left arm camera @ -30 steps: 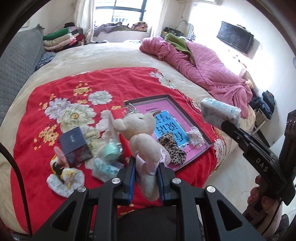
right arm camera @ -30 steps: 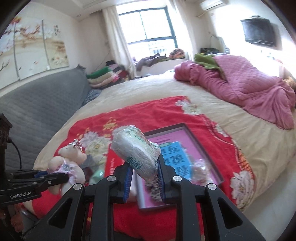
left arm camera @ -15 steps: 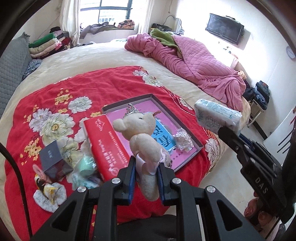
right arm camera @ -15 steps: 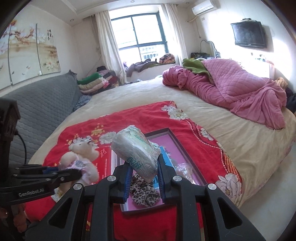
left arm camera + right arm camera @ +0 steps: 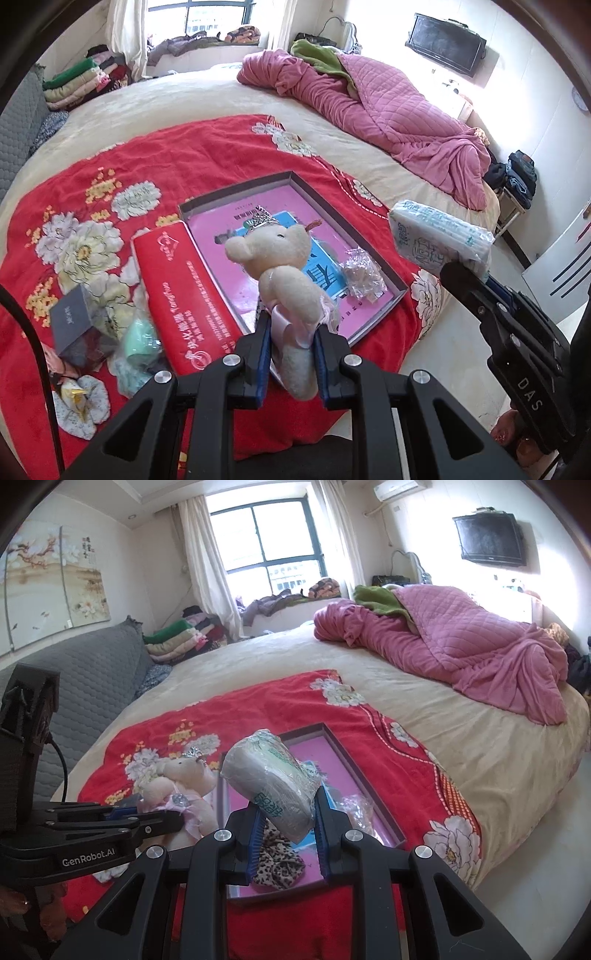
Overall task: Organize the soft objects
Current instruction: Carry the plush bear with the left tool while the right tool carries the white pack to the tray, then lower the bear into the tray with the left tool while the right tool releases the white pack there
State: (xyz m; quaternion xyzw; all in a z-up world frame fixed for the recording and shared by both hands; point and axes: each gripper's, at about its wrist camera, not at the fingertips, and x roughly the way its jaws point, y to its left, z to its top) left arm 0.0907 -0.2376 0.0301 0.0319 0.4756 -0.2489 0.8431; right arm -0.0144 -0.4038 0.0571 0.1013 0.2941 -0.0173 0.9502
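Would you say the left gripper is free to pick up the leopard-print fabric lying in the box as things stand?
Probably not: the left gripper is already shut on the plush bear, so it has no free jaws for the leopard-print fabric in the box.

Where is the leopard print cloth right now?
In the right wrist view, the leopard print cloth lies in the tray's near end, under the right claw.

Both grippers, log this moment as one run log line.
left gripper: shut on cream plush bear with tiara | right gripper: shut on plastic-wrapped tissue pack | both above open grey tray
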